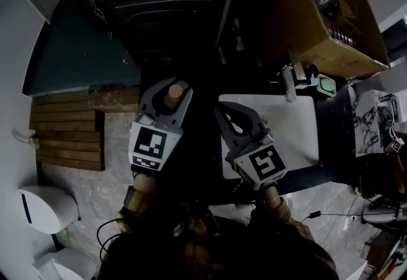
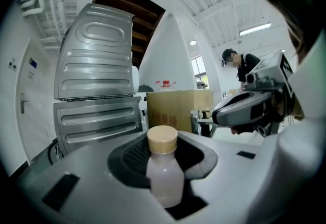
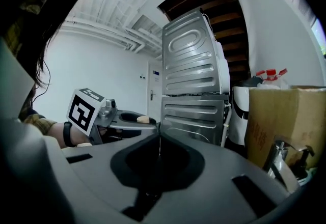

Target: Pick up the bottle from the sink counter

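A small bottle (image 2: 164,179) of pale pinkish liquid with a tan cap (image 2: 162,139) stands upright between the jaws of my left gripper (image 2: 165,149), which is shut on its body. In the head view the cap (image 1: 175,91) shows inside the left gripper (image 1: 166,99), lifted off the white sink counter (image 1: 299,126). My right gripper (image 3: 159,139) is to the right of the left one, shut, its fingertips meeting with nothing between them. It also shows in the head view (image 1: 232,118). The right gripper view catches the left gripper (image 3: 122,116) and the bottle cap (image 3: 144,119).
Stacked ribbed steel appliances (image 2: 97,90) rise ahead. A cardboard box (image 1: 324,24) stands at the counter's far right, with a faucet (image 3: 280,164) in front of it. A wooden slat mat (image 1: 67,132) and a white bin (image 1: 41,209) lie on the floor at left. A person (image 2: 244,65) stands far back.
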Tool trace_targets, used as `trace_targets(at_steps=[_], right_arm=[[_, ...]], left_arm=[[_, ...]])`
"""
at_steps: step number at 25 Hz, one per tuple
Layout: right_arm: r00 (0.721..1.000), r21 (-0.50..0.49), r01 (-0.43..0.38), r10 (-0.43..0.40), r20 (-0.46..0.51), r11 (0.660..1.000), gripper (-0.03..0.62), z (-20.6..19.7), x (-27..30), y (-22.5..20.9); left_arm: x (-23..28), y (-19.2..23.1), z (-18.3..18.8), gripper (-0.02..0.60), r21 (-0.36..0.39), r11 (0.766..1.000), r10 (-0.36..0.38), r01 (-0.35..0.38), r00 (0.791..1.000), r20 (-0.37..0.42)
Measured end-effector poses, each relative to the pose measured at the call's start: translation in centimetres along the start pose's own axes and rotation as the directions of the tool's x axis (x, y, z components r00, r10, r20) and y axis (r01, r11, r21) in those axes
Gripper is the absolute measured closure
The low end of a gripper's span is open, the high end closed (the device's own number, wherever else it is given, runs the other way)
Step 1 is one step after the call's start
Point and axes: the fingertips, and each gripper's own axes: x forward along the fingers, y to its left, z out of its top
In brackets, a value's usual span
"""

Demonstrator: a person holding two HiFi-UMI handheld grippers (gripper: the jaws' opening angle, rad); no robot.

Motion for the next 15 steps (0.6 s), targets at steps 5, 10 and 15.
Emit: trace_targets(at_steps=[5,10,15], right_arm=[[0.999,-0.031,0.014,-0.013,0.032,0.999,0.577,1.5,-0.8,0.2],[0.998,-0.060,0.017,-0.014,0.058,0.998,0.577,2.5,-1.5,0.8],[0.998,-0.076,0.012,-0.006,0.070,0.997,0.577,3.3,-1.8,1.6]], left_arm=[[-1.6,-1.8,2.0,0.451,0.028,0.999,-0.034,0.033,0.999,0.029],[-3.1,-3.3,3.4,0.451,0.054,0.997,-0.063,0.060,0.997,0.045],[-4.7,-4.5,4.6,0.451,0.053,0.996,-0.081,0.078,0.995,0.065]])
